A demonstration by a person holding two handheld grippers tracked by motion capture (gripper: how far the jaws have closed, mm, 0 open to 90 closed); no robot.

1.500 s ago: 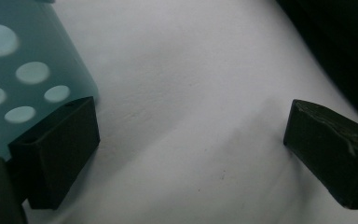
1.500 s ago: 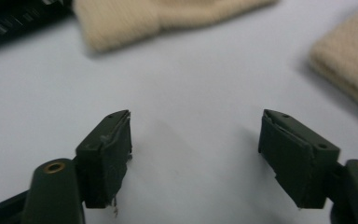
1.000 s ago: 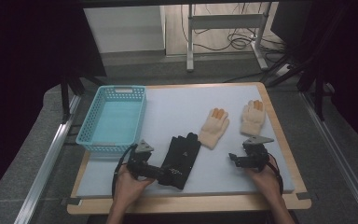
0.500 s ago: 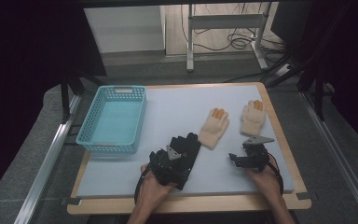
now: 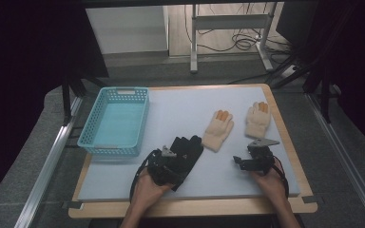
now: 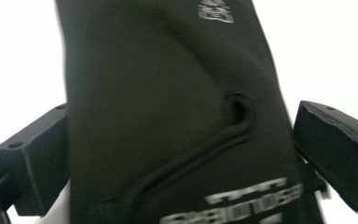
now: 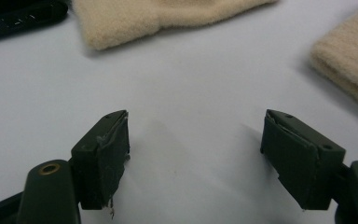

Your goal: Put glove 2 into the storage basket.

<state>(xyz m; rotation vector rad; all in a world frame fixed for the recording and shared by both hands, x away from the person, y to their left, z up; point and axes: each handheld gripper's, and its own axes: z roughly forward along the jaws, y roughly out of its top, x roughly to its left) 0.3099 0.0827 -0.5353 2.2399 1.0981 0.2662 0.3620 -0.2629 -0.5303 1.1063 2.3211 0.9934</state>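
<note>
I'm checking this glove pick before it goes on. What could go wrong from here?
1. The left gripper has its jaws open on either side of the black glove, which spans nearly the whole gap. Closing may only bunch the fabric, and the glove could slip out when lifted.
2. The glove is limp, so its hanging end may drag on the mat or catch the basket rim.
</note>
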